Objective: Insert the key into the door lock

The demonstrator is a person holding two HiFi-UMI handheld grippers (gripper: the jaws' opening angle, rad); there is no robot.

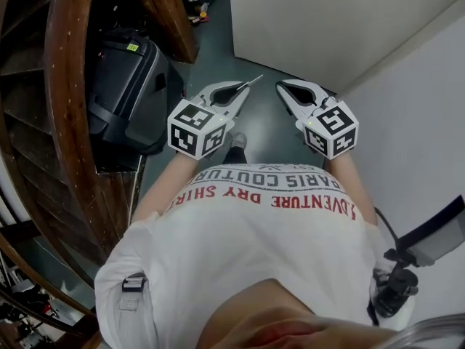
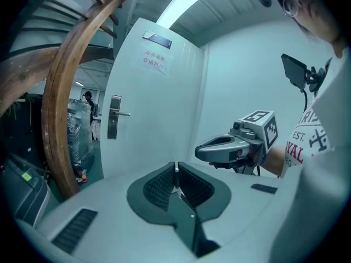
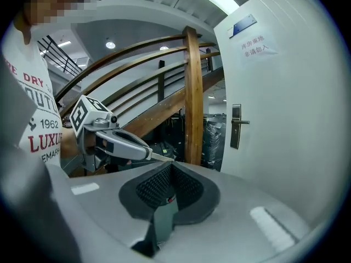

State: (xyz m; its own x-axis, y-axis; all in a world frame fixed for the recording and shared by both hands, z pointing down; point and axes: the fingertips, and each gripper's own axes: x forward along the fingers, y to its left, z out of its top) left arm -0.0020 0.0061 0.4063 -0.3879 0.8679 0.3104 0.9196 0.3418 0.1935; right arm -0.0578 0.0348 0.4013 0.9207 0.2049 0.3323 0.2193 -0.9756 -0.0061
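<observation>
A curved wooden stair rail (image 1: 62,86) sweeps down the left of the head view, with dark treads behind it. At upper left a black hard case (image 1: 123,86) stands under the stairs on the dull grey-green floor (image 1: 214,60). A plain white wall (image 1: 429,122) fills the right side. At the top of the left gripper view, a bright light strip (image 2: 186,4) runs along the ribbed ceiling (image 2: 241,15). A film-wrapped bundle (image 2: 79,138) stands at the left. In the right gripper view a wooden post (image 3: 192,92) rises at centre, and round ceiling lamps (image 3: 111,45) glow at upper left.
</observation>
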